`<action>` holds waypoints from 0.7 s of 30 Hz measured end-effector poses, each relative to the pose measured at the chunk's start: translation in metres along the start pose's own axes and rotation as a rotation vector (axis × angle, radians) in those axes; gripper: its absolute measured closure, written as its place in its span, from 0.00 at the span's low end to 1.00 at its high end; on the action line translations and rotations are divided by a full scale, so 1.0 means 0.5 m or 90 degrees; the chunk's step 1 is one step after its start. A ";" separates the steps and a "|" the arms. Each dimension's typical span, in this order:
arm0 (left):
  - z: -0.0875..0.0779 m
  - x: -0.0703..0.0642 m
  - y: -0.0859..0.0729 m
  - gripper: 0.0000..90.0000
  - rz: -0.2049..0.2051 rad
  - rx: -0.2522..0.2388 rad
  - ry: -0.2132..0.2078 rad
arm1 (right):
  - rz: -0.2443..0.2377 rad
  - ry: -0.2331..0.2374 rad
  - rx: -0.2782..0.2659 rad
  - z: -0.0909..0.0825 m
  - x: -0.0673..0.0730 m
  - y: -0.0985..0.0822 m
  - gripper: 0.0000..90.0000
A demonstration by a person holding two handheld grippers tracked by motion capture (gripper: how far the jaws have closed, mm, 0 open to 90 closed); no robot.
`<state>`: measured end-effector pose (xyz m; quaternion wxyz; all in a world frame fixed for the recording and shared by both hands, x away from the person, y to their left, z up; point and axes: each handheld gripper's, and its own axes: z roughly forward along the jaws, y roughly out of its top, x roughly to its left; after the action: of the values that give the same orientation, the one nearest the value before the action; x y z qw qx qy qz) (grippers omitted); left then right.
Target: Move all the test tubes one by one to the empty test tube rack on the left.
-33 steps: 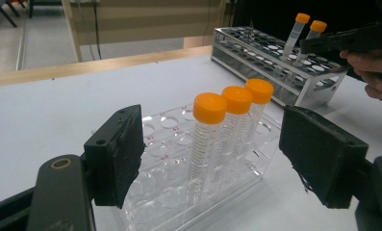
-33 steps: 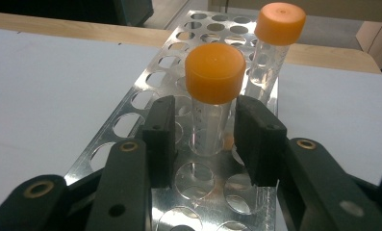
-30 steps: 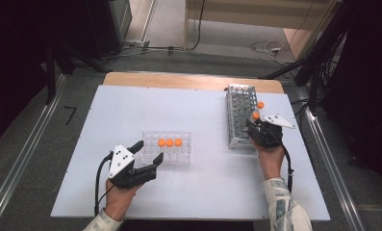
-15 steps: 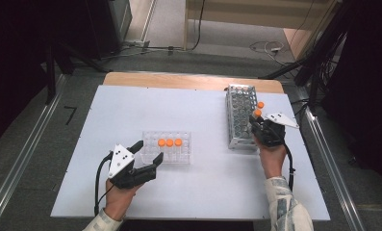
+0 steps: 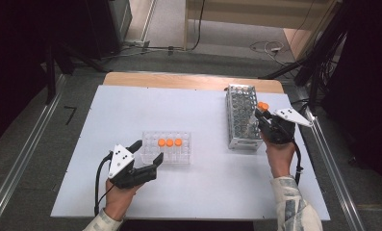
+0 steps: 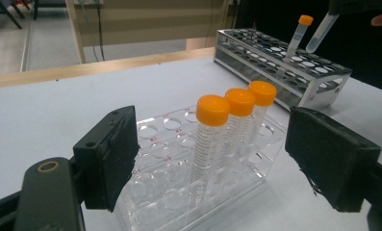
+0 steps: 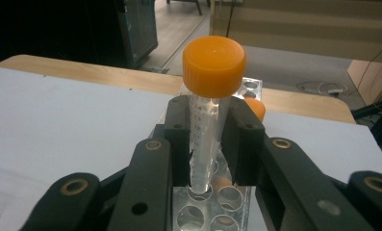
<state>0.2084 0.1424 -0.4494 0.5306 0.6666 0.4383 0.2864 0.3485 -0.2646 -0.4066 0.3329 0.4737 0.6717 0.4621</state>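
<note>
My right gripper [image 7: 210, 126] is shut on a clear tube [image 7: 204, 144] with an orange cap [image 7: 214, 65]. The tube's lower end sits at a hole of the metal rack [image 5: 240, 115]. In the high view an orange cap [image 5: 262, 105] shows at the tip of the right gripper [image 5: 260, 116]. Behind the held tube, another capped tube [image 6: 298, 34] stands in that rack. My left gripper [image 5: 147, 151] is open; its jaws have just been opening. The near corner of the clear rack [image 6: 179, 192] lies between the pads [image 6: 114, 154], untouched. Three orange-capped tubes [image 6: 211, 139] stand in it.
The white tabletop [image 5: 131, 110] has free room to the left and behind the clear rack [image 5: 167, 148]. The metal rack stands close to the table's right edge. Dark equipment and cables lie on the floor beyond the wooden far edge [image 5: 179, 81].
The right gripper has risen a little beside the metal rack, taking its tube up with it. The left hand has stayed where it was.
</note>
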 end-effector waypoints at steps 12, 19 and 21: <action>-0.001 0.003 0.000 0.20 -0.013 -0.009 -0.002 | -0.016 0.029 -0.023 -0.050 0.010 0.013 0.80; -0.002 0.001 0.000 0.20 -0.011 -0.008 -0.003 | -0.019 0.056 -0.038 -0.079 0.025 0.007 0.80; -0.002 0.001 0.000 0.20 -0.009 -0.008 -0.002 | -0.022 0.064 -0.041 -0.087 0.034 0.003 0.80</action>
<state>0.2078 0.1434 -0.4490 0.5378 0.6604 0.4404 0.2841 0.3049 -0.2619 -0.3899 0.3217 0.4271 0.6806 0.5009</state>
